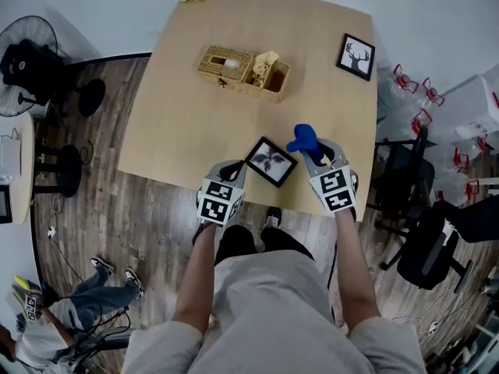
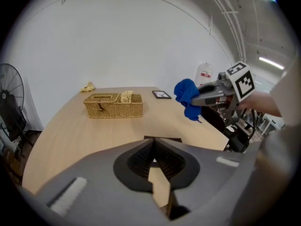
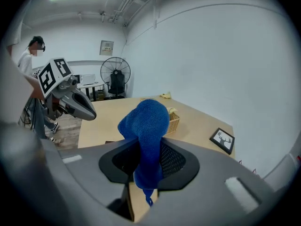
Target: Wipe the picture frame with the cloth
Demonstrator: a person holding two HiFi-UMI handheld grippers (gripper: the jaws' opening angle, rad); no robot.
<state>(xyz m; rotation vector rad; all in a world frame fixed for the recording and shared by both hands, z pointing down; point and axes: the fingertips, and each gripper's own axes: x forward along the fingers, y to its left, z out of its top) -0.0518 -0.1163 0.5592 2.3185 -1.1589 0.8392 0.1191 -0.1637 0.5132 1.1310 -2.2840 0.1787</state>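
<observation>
"Bench job, both hands busy. How far has the wiping got?"

"Barely begun, I'd judge. Left to right: the left tool (image 1: pixel 238 167) has its jaws pinched together on the near-left corner of the picture frame (image 1: pixel 271 162). The frame sits at the front edge of the bench (image 1: pixel 179 131), between the two tools. Just right of it the blue cloth (image 1: pixel 303 139) bunches out of the right tool (image 1: pixel 316 157), whose jaws are clamped on it. Cloth and frame are near each other but apart."

"So what's left?"

"The wipe itself, it seems: bringing the cloth onto the frame's face and rubbing it over. Frame gripped and cloth in the jaws looks like all that is done."

"Do the views agree?"

"Each adds something. The head view gives the layout, with a wicker basket (image 1: pixel 242 70) mid-bench and a deer-print frame (image 1: pixel 356 56) at the far right corner. The left gripper view shows the held frame only as a thin dark edge past its jaws, but it catches the cloth hanging clear above the bench. The right gripper view shows the cloth's tail running down between its jaws, which the head view cannot, and a standing fan (image 3: pixel 116 81) across the room."
</observation>
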